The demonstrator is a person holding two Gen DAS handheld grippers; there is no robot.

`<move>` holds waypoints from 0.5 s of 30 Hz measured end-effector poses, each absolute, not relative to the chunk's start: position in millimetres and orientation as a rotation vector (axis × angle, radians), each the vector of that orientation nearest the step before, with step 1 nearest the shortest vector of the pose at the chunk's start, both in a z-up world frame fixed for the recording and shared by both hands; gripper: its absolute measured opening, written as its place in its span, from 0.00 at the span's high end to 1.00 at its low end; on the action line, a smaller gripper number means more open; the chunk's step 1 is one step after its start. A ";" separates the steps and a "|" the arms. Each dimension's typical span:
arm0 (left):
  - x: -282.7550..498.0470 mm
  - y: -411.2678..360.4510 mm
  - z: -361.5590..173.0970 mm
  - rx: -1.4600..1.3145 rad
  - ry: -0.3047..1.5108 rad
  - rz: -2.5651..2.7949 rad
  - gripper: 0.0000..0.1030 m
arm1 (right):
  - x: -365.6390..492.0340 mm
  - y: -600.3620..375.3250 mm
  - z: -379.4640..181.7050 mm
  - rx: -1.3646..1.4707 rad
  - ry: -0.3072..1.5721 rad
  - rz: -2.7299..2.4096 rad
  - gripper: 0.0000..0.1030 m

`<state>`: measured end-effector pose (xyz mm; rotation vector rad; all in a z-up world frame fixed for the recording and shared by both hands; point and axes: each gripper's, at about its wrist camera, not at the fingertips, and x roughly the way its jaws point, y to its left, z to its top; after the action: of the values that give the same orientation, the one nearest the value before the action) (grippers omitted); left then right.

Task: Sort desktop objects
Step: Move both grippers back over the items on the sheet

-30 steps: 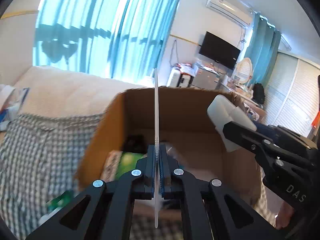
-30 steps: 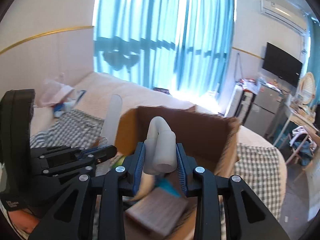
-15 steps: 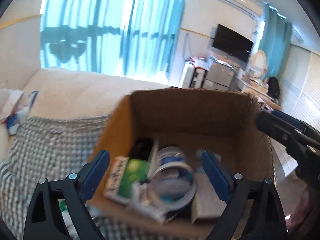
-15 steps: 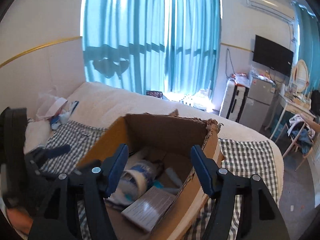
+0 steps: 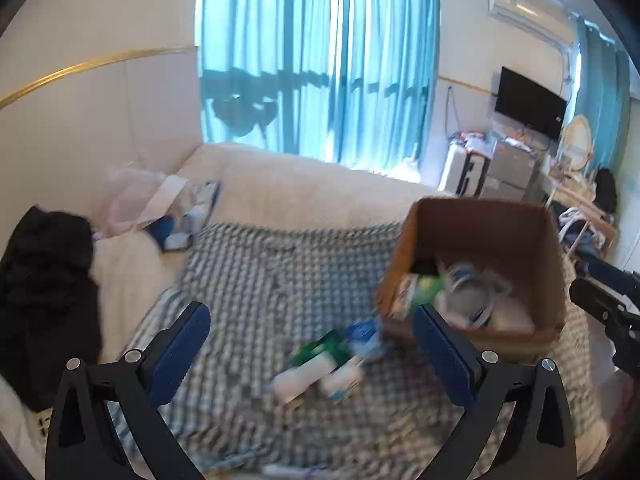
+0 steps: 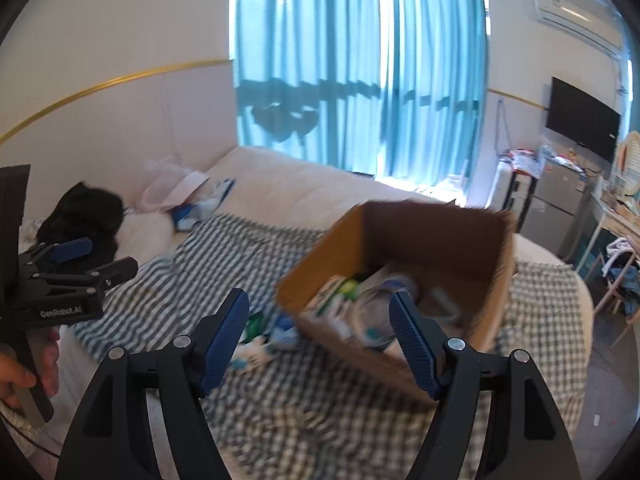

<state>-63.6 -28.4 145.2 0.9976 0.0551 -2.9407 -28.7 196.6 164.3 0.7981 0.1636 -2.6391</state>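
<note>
left gripper [image 5: 312, 344] jaws just opened, empty | right gripper [image 6: 320, 334] likewise | cardboard box [image 6: 440, 240] contents blurred

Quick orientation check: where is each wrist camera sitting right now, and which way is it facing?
Left wrist: rides the left gripper, aimed down across the checked cloth at loose bottles, jaws open and empty; the right gripper shows at the right edge.
Right wrist: rides the right gripper, facing the cardboard box, jaws open and empty; the left gripper and a hand show at the left.
Shared: box, cloth, bottles, blue curtains.
</note>
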 end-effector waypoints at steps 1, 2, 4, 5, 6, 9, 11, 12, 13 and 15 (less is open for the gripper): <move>-56.5 -36.2 135.8 1.007 0.039 -2.925 0.00 | -22.2 188.7 153.1 0.799 0.160 -2.621 0.28; -50.7 -42.4 124.8 1.025 0.022 -2.910 0.00 | -16.8 181.2 139.4 0.804 0.154 -2.599 0.25; -38.1 -53.8 94.9 1.071 -0.003 -2.878 0.00 | -10.0 170.3 112.4 0.819 0.144 -2.567 0.23; -33.8 -60.2 77.0 1.102 -0.005 -2.861 0.00 | -8.0 164.2 94.4 0.831 0.142 -2.549 0.23; -29.8 -67.3 57.6 1.128 0.006 -2.847 0.00 | -7.7 158.4 78.9 0.843 0.142 -2.539 0.23; -22.2 -83.1 7.3 1.155 0.095 -2.840 0.00 | -11.0 150.3 32.1 0.893 0.135 -2.508 0.23; -25.5 -90.4 -25.9 1.191 0.166 -2.809 0.00 | -18.2 144.3 3.2 0.948 0.134 -2.490 0.18; -29.7 -91.8 -34.6 1.214 0.190 -2.796 0.00 | -21.4 142.4 -9.0 0.970 0.132 -2.475 0.17; -35.4 -91.7 -44.7 1.235 0.211 -2.798 0.00 | -26.0 138.5 -20.5 0.981 0.140 -2.460 0.17; -49.3 -88.5 -57.9 1.254 0.223 -2.785 0.00 | -35.4 129.7 -35.2 0.972 0.184 -2.464 0.15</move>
<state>-49.3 -88.5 -57.9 1.2541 0.2225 -2.7849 -35.4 129.7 -35.2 0.9718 0.1841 -2.4643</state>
